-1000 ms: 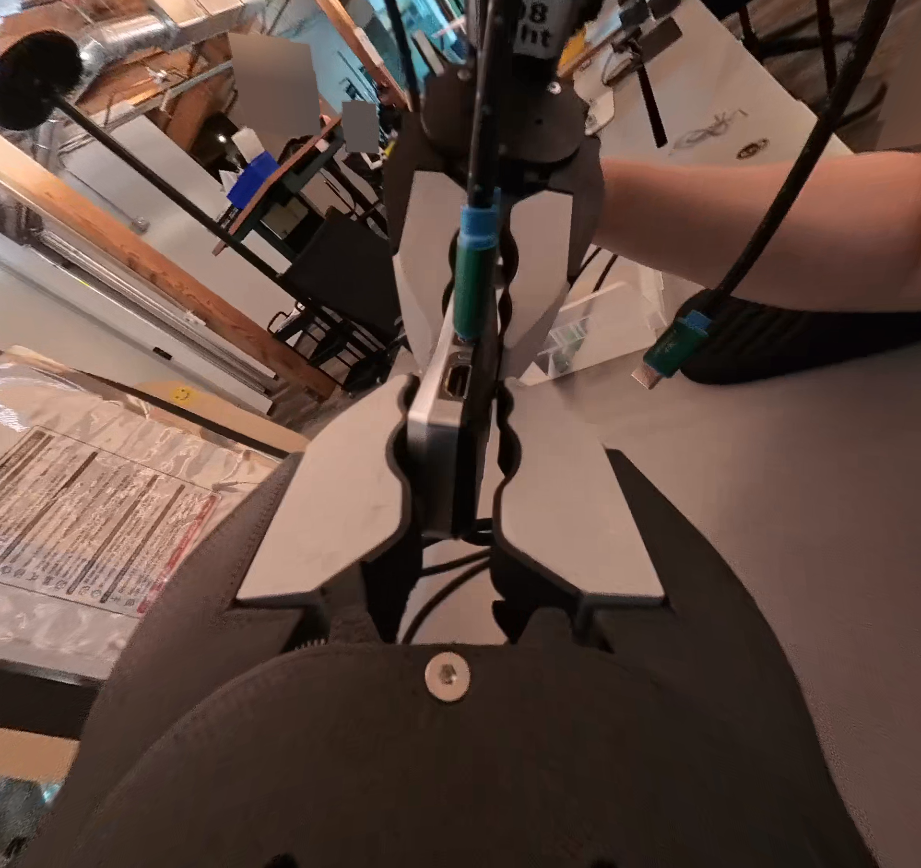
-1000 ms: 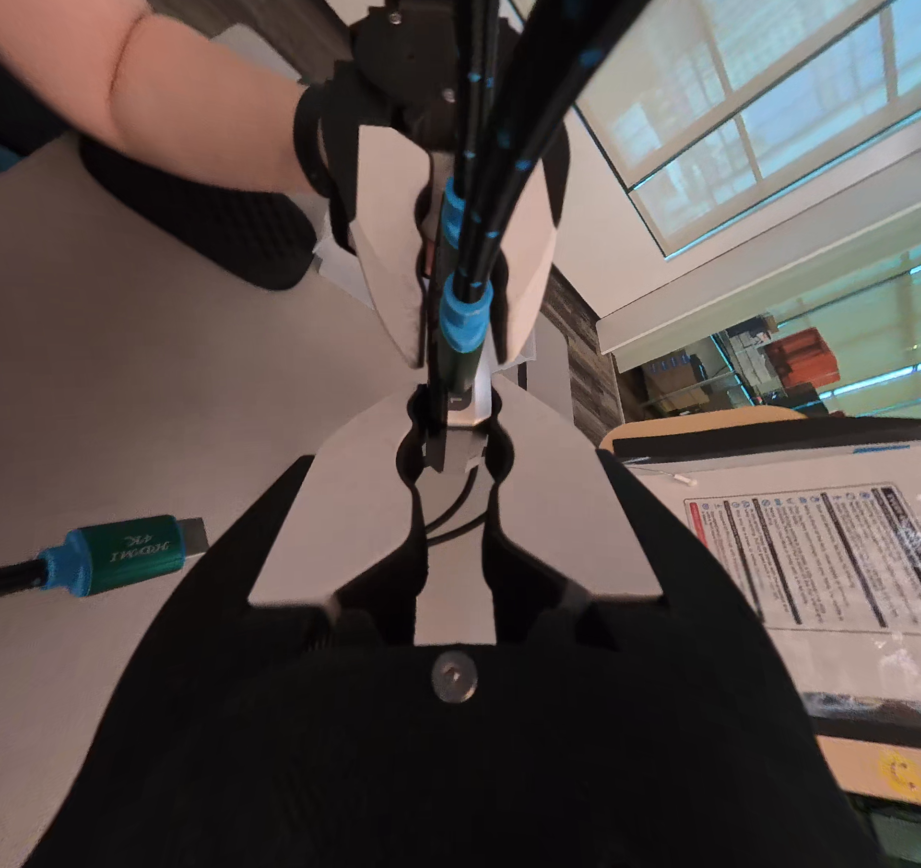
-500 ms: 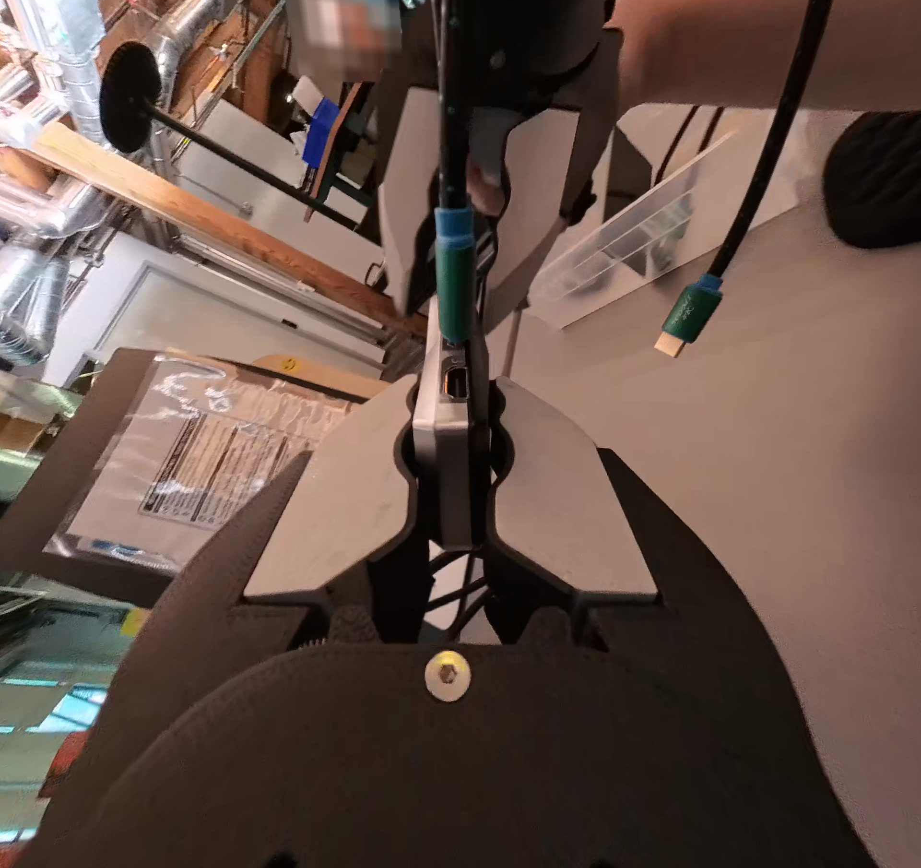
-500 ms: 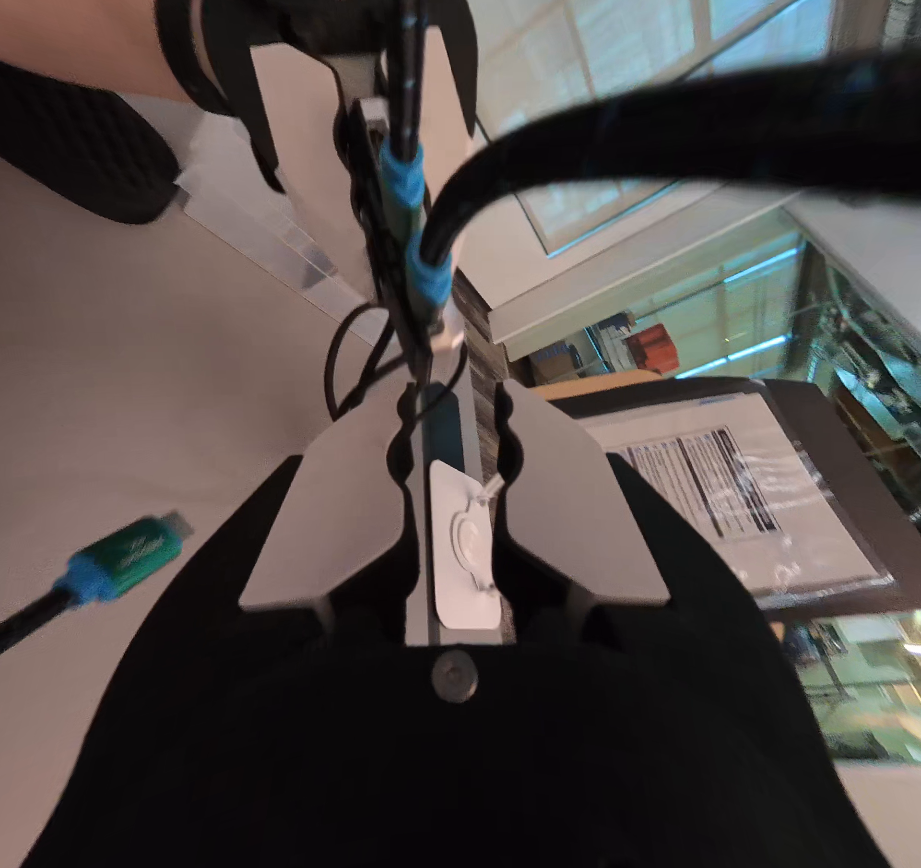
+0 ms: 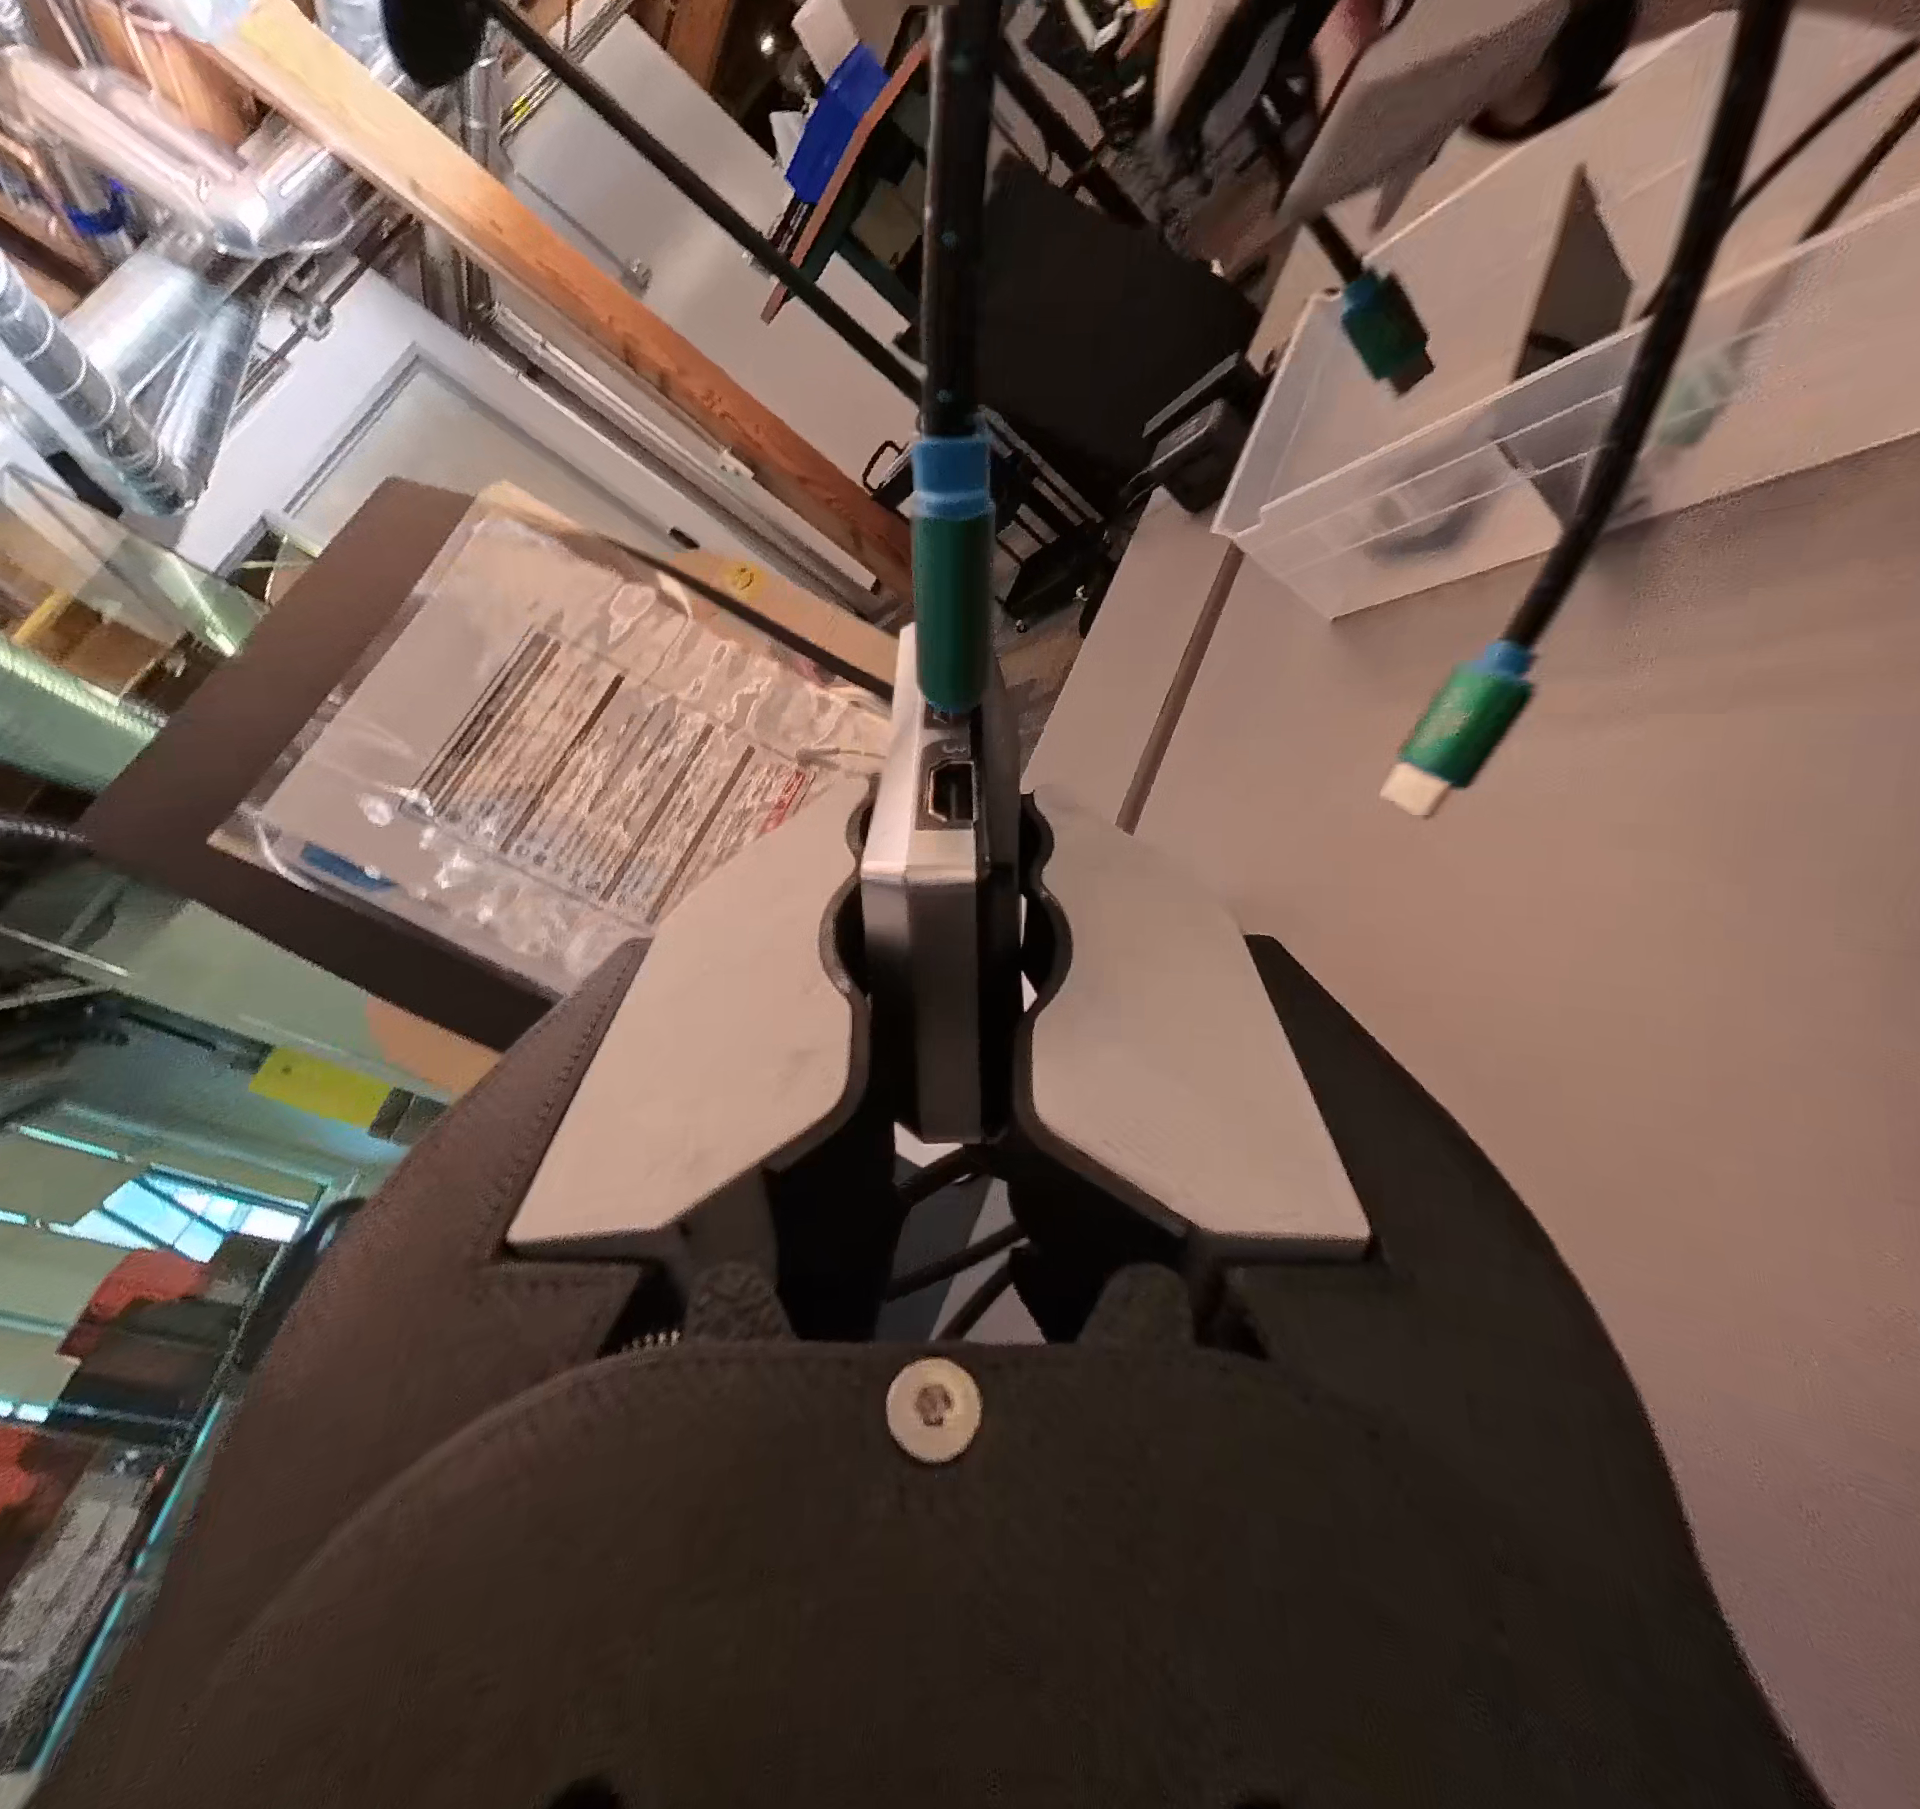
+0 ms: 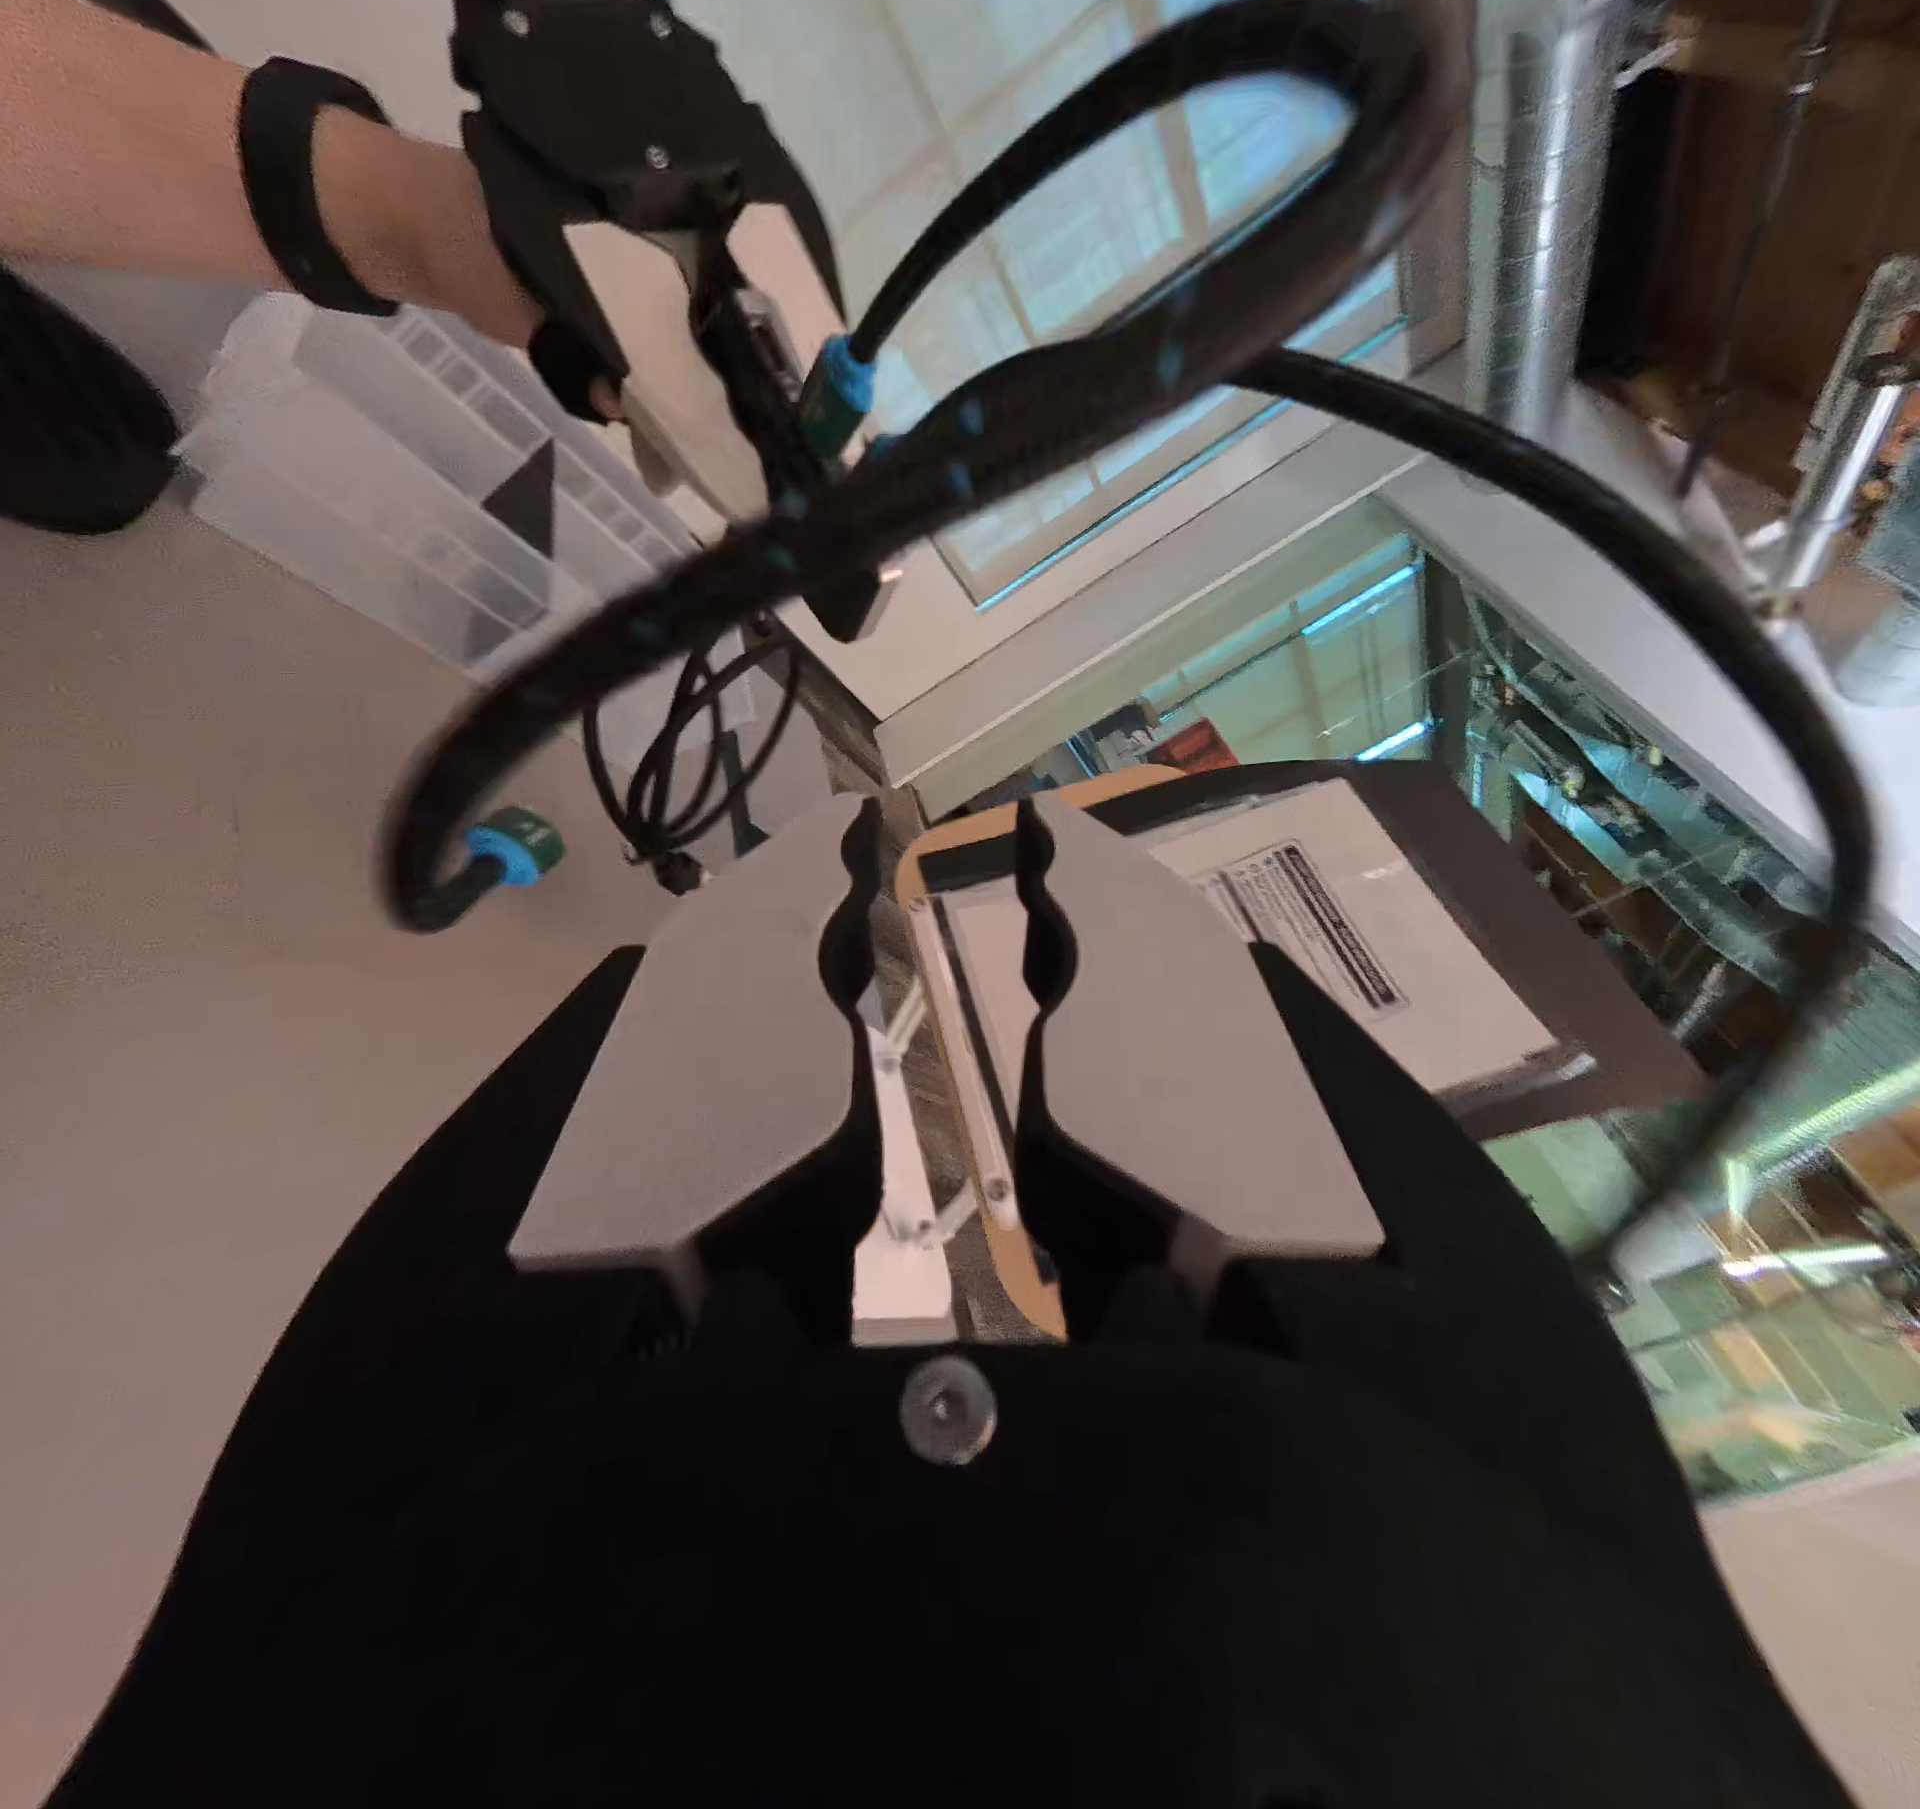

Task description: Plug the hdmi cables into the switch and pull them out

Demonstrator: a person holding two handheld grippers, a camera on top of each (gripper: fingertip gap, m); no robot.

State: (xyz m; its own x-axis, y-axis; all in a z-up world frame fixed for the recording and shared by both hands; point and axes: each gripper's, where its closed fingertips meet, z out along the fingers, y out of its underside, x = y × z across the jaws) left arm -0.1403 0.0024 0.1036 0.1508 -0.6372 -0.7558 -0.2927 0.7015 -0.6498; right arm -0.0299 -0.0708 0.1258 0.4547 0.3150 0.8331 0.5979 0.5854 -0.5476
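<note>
My left gripper (image 5: pixel 948 824) is shut on the grey HDMI switch (image 5: pixel 935 980) and holds it on edge above the table. A green HDMI plug with a blue collar (image 5: pixel 951 616) sits in the switch's far port; the port beside it (image 5: pixel 951 788) is empty. Another green plug (image 5: pixel 1460 731) hangs loose to the right, and a third (image 5: pixel 1382 336) hangs farther off. My right gripper (image 6: pixel 945 824) is open and empty, well back from the switch (image 6: pixel 774 388), which the left gripper (image 6: pixel 758 450) holds. A thick black cable (image 6: pixel 1039 429) loops across, ending in a green plug (image 6: pixel 514 845).
A clear plastic box (image 5: pixel 1558 471) stands on the grey table (image 5: pixel 1558 1032), also in the right wrist view (image 6: pixel 416 471). Thin black cable (image 6: pixel 675 751) is coiled near it. A bagged printed sheet on a dark board (image 6: pixel 1299 949) lies past the table edge.
My right gripper has let go at the switch and drawn back, now empty. My left gripper still holds the switch with one plug in it. The thick cable has swung into a wide loop.
</note>
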